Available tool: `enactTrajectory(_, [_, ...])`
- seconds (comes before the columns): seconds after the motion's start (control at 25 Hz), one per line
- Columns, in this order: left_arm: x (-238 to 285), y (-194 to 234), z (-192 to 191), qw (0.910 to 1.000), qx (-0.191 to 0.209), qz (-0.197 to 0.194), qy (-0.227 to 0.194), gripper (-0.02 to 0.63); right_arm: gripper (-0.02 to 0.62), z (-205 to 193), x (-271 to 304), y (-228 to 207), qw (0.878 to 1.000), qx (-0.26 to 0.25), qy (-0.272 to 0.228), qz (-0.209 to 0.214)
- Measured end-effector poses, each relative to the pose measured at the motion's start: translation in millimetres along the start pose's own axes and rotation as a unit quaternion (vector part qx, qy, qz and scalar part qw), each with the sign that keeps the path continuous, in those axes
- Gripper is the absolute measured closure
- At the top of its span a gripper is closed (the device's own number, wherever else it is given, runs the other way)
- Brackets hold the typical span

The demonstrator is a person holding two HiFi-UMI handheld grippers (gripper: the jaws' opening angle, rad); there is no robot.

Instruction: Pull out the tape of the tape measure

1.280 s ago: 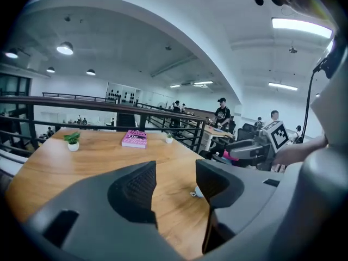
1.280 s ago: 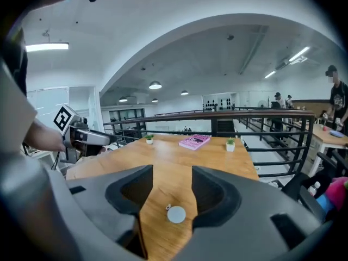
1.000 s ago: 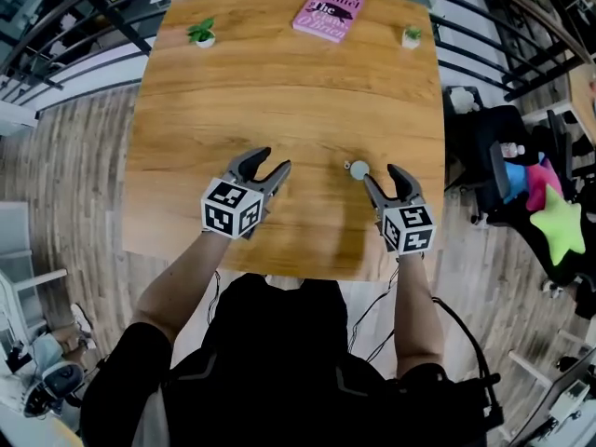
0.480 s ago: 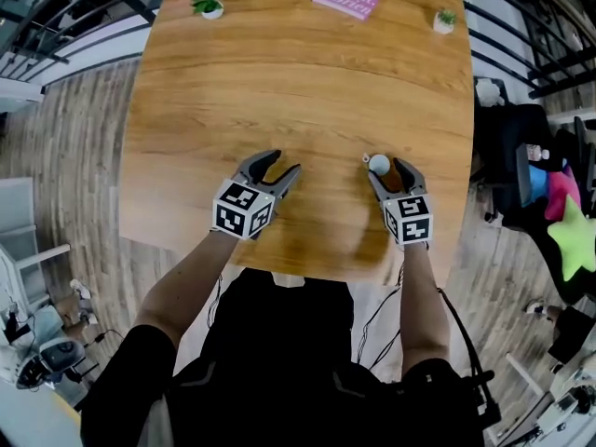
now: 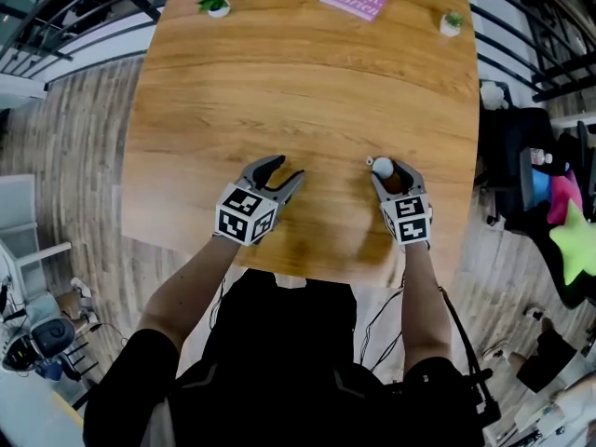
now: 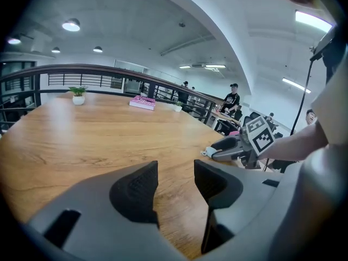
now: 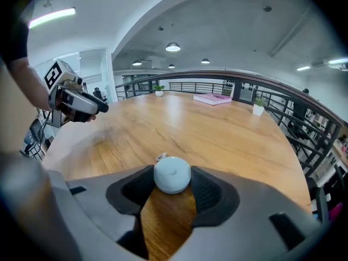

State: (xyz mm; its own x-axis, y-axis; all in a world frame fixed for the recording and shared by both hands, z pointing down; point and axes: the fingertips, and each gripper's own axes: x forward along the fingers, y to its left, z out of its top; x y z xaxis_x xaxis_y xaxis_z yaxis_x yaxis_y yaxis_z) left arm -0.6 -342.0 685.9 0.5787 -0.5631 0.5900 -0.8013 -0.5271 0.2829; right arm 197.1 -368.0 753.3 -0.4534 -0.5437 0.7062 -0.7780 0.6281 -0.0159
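Your right gripper (image 5: 387, 169) has just been closing its jaws. They now pinch the small round white tape measure (image 7: 172, 174) by its sides, between the pad tips. The tape measure sits on the round wooden counter (image 5: 279, 82), near the edge closest to you. Your left gripper (image 5: 288, 168) hovers well apart to the left, its jaws spread with only bare wood between them.

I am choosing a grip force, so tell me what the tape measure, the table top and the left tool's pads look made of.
The tape measure: likely moulded plastic, pale smooth case with a soft sheen.
The table top: wood or wood-look laminate, grain lines, light satin glare.
The pads of the left tool: perhaps rubber or rough plastic, matt black with a fine dotted texture.
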Motion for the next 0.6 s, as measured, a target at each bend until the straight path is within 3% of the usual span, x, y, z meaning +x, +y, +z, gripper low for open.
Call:
enactTrajectory(0.16, [-9.4, -9.1, 16.6, 0.9997, 0.016, -0.015, -0.014, 0.380, 0.380, 9.2, -8.0, 3.5, 1.000, 0.021, -0.008, 0.004])
enactTrajectory(0.6, [-48.8, -44.5, 77.8, 0.9937, 0.079, -0.055, -0.058, 0.380, 0.380, 97.9, -95.0, 23.2, 0.996, 0.046, -0.079, 0.010])
